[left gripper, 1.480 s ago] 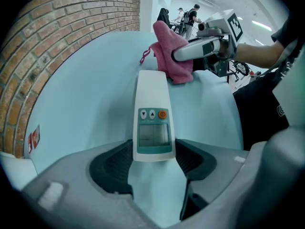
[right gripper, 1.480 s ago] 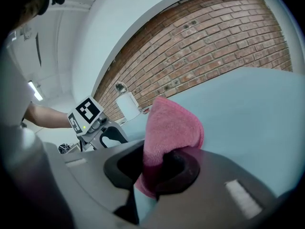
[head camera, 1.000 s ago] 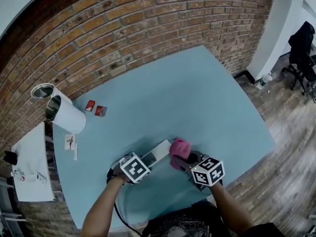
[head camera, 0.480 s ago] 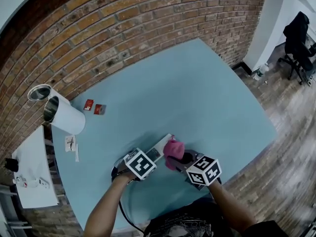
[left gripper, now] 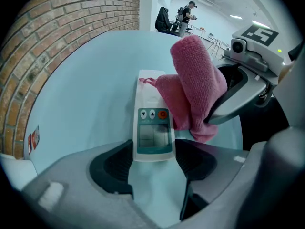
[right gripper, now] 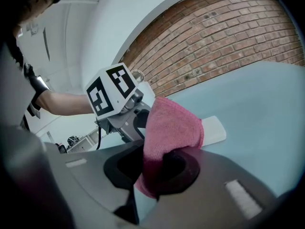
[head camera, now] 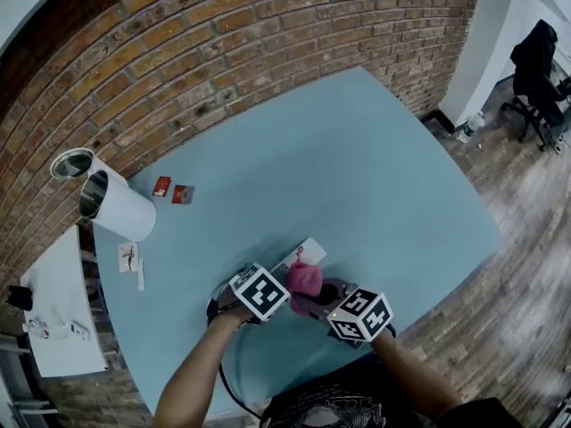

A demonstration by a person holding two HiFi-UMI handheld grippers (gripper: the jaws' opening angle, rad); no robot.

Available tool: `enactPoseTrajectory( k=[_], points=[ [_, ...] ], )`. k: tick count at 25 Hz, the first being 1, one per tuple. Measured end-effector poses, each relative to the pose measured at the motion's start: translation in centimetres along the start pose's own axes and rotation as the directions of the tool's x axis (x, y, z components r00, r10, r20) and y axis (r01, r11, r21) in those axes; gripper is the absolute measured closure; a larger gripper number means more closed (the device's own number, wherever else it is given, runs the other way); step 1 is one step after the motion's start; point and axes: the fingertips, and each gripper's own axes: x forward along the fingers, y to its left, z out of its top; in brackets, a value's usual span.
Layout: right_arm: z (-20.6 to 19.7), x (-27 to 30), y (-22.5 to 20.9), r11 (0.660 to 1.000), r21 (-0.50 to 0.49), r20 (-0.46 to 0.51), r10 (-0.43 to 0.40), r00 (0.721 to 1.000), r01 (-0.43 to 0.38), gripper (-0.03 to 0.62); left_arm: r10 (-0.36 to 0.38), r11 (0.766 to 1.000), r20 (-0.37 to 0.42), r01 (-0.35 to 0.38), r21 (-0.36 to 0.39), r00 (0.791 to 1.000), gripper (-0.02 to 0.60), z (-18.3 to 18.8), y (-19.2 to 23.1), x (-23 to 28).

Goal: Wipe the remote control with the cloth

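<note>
Spanning the view, the blue worktop [head camera: 357, 168] carries everything near its front edge. The left tongs [left gripper: 152, 152] clamp the near end of the white remote control [left gripper: 152, 123]; the right tongs [right gripper: 159, 163] pinch the pink cloth [right gripper: 169, 123], which lies across the remote's middle.

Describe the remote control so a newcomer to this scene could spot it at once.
On the light blue table by the brick wall, look at the near edge. The remote control lies flat there, its near end between the fingers of the left gripper, with a pink cloth against it. It is the only white slab with a screen and an orange-red button.
</note>
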Motion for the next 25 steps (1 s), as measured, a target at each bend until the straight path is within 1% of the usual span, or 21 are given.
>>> enactPoseTrajectory(
  k=[7, 10, 13, 17, 21, 25],
  points=[
    [-0.5, 0.5, 1.2, 0.998, -0.019, -0.039, 0.053, 0.998, -0.054, 0.529, -0.001, 1.0, 0.0, 0.001, -0.001, 1.0, 0.305, 0.1, -0.1, 0.1],
    [0.4, 0.0, 0.9, 0.997, -0.041, -0.043, 0.065, 0.997, -0.067, 0.528, -0.001, 1.0, 0.001, 0.001, -0.003, 1.0, 0.305, 0.1, -0.2, 0.1],
    [2.7, -0.7, 0.0, 0.989, -0.125, -0.058, 0.068, 0.996, -0.074, 0.528, -0.002, 1.0, 0.006, 0.002, 0.005, 1.0, 0.307, 0.2, -0.2, 0.0],
    [6.7, -1.0, -1.6, 0.97, -0.228, -0.061, 0.069, 0.996, -0.081, 0.528, -0.001, 1.0, 0.0, 0.001, 0.017, 1.0, 0.304, 0.2, -0.3, 0.0],
    [9.9, -0.1, -2.9, 0.95, -0.297, -0.062, 0.082, 0.995, -0.097, 0.528, -0.001, 1.0, -0.012, 0.002, 0.019, 1.0, 0.302, 0.2, -0.4, 0.0],
    [11.5, 2.3, -3.0, 0.93, -0.334, -0.077, 0.136, 0.988, -0.154, 0.528, 0.001, 1.0, -0.014, 0.0, 0.018, 1.0, 0.302, 0.2, -0.3, 0.0]
  ],
)
